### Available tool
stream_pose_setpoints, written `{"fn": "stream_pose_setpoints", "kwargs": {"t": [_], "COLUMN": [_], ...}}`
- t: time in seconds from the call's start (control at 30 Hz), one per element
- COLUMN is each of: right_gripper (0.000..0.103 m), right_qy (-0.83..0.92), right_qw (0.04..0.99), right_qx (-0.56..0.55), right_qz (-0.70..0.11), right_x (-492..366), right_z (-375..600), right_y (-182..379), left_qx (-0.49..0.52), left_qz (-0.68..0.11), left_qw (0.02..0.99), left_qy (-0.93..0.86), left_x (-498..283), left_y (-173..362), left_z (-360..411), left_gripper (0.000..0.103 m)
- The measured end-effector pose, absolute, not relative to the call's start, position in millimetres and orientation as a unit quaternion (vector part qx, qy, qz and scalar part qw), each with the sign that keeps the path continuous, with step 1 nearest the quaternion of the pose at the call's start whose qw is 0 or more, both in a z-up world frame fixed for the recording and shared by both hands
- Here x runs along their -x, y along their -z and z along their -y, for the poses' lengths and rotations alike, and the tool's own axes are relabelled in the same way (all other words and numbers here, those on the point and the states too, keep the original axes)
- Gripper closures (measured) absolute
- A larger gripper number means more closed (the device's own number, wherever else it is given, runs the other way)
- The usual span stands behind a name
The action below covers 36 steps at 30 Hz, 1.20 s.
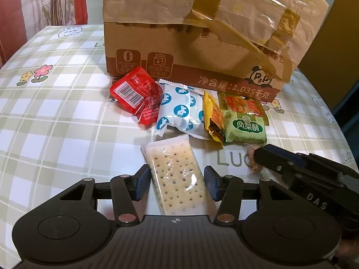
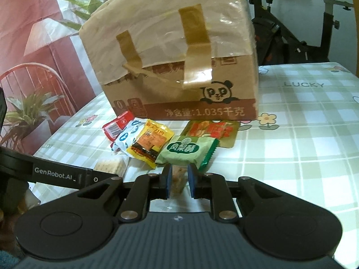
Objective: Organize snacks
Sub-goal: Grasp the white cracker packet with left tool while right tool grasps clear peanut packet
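the counter [image 1: 56,116] carries a green-and-white plaid cloth with little flowers and the word lucky printed on it. the biggest thing on it is a taped cardboard box [image 1: 179,51] with a panda printed on its lower front band, standing upright toward the back. behind the counter in the right wrist view stands an exercise bike [image 2: 298,29].

the left gripper [image 1: 177,185] hangs low over the counter with its fingers [image 1: 142,185] spread apart, one on each side of a clear-wrapped cracker packet [image 1: 177,179] that lies flat between them; a gap shows on both sides, so neither finger touches it. the right gripper [image 2: 178,180] sits just to the right of it, its fingers [image 2: 167,182] drawn in close on either side of a small brownish snack in clear wrap [image 2: 178,178]; the pads look pressed to the wrapper, though the blur makes the contact hard to confirm.

the rest of the snacks lie in a loose row just in front of the box. from left to right in the left wrist view: a red packet [image 1: 136,95] with a barcode, a white packet with blue rabbit dots [image 1: 179,114], a yellow packet [image 1: 213,118] tipped on its edge, and a green pineapple-cake packet [image 1: 245,126] lying partly over a gold-and-red packet [image 1: 242,104]. the green packet sits just beyond the right gripper's fingertips, and the brownish snack pokes out from under its near edge.
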State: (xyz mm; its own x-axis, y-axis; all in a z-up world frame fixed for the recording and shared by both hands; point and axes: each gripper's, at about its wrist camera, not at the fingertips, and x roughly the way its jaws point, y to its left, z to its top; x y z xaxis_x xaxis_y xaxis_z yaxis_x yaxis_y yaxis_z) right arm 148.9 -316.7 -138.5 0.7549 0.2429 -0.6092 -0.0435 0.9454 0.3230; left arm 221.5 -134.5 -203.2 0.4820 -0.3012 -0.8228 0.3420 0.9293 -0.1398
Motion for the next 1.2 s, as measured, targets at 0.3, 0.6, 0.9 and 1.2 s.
{"fn": "stream_pose_setpoints", "kwargs": {"t": [0.3, 0.6, 0.9, 1.2], "right_gripper": [0.075, 0.081, 0.082, 0.082], "right_qy": [-0.09, -0.109, -0.11, -0.106], "right_qw": [0.921, 0.923, 0.929, 0.933], "right_qx": [-0.126, -0.108, -0.127, -0.129], "right_qz": [-0.357, -0.354, -0.33, -0.318], "right_x": [-155.2, -153.6, -146.7, -142.1], "right_z": [306.9, 301.8, 310.4, 311.0], "right_y": [147.1, 148.4, 143.1, 140.2], "left_qx": [-0.024, -0.016, 0.0, 0.017], "left_qz": [-0.47, -0.47, -0.46, -0.44], "left_qw": [0.862, 0.862, 0.868, 0.876], "left_qy": [0.188, 0.19, 0.184, 0.196], "left_x": [-221.2, -220.8, -218.1, -214.1], "left_y": [205.0, 204.4, 198.3, 190.9], "left_z": [136.4, 133.3, 124.4, 114.6], "left_gripper": [0.047, 0.048, 0.048, 0.049]}}
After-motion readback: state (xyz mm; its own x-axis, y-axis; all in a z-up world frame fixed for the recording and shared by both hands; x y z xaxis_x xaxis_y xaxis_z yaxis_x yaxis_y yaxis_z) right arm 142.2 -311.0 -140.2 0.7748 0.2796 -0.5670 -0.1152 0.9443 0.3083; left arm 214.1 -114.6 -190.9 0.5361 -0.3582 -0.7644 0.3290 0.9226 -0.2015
